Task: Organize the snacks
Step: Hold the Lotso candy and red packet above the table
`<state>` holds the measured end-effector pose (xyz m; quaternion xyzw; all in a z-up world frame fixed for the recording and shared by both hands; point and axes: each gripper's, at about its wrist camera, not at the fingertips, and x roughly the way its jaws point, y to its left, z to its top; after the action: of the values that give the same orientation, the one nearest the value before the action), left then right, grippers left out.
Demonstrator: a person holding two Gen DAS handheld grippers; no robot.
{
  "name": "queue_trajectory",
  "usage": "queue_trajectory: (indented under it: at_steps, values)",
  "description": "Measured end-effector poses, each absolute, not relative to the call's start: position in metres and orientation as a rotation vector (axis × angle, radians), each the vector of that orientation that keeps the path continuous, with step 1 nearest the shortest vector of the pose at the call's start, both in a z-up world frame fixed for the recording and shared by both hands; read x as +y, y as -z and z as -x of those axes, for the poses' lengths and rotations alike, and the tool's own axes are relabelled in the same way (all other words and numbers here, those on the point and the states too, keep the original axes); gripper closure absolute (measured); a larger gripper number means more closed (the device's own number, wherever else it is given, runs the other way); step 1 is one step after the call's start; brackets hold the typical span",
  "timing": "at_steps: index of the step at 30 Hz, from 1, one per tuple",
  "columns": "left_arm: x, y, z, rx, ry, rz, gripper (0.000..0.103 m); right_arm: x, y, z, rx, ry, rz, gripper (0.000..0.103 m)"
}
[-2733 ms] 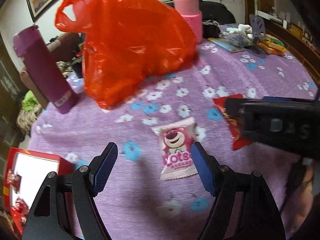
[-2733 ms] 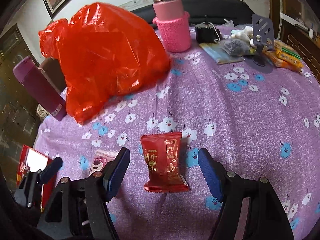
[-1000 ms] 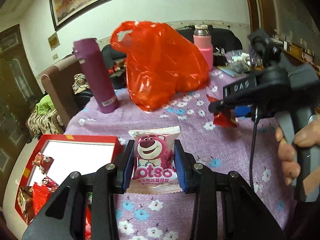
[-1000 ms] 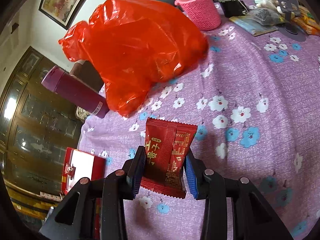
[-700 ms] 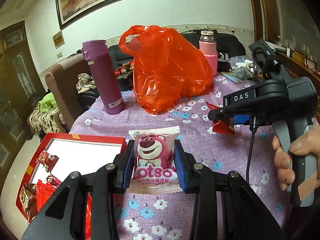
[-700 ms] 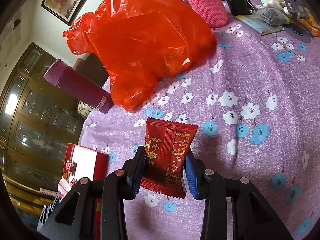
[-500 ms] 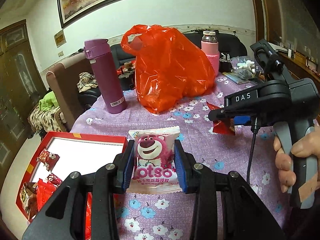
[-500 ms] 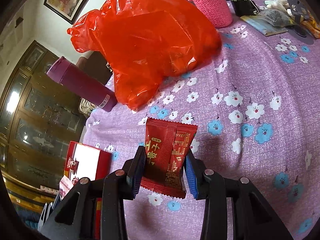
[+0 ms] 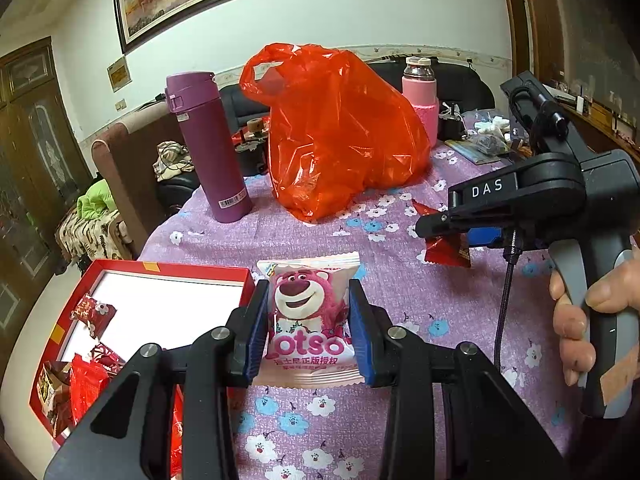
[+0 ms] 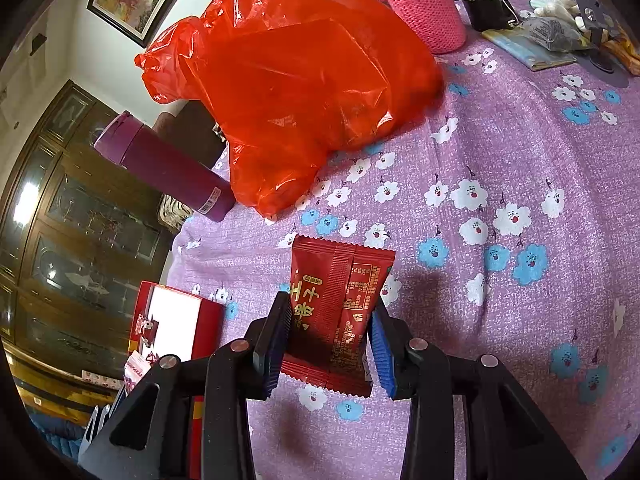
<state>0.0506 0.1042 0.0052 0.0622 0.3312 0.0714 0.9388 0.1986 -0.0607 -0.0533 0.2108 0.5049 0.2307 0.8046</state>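
My left gripper (image 9: pixel 308 312) is shut on a pink bear snack packet (image 9: pixel 307 320) and holds it above the purple flowered tablecloth (image 9: pixel 400 300), just right of the red box (image 9: pixel 168 270). That box has a white floor and several red snack packets (image 9: pixel 88 376) in its near end. My right gripper (image 10: pixel 330 328) is shut on a dark red snack packet (image 10: pixel 336 304), lifted over the cloth; in the left wrist view it (image 9: pixel 440 226) hangs at the right, carried by a person's hand (image 9: pixel 588 320). The red box (image 10: pixel 172 320) lies to its lower left.
A big red plastic bag (image 9: pixel 340 132) sits mid-table with a purple flask (image 9: pixel 208 148) to its left and a pink-sleeved bottle (image 9: pixel 420 92) behind. Small clutter (image 10: pixel 552 36) lies at the far right. A brown sofa (image 9: pixel 132 168) and dark cabinet (image 10: pixel 80 220) stand beyond the table's left edge.
Both grippers closed on their packets and lifted them off the cloth. Over the last second the views shifted slightly; both grips are unchanged.
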Motion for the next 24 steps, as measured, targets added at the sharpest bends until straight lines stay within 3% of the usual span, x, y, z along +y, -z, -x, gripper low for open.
queue_trajectory:
  at_steps: [24]
  values:
    - [0.1065, 0.0029, -0.0527, 0.705, -0.138, -0.108, 0.068, -0.0603, 0.0551, -0.1991, 1.089, -0.487, -0.453, 0.065]
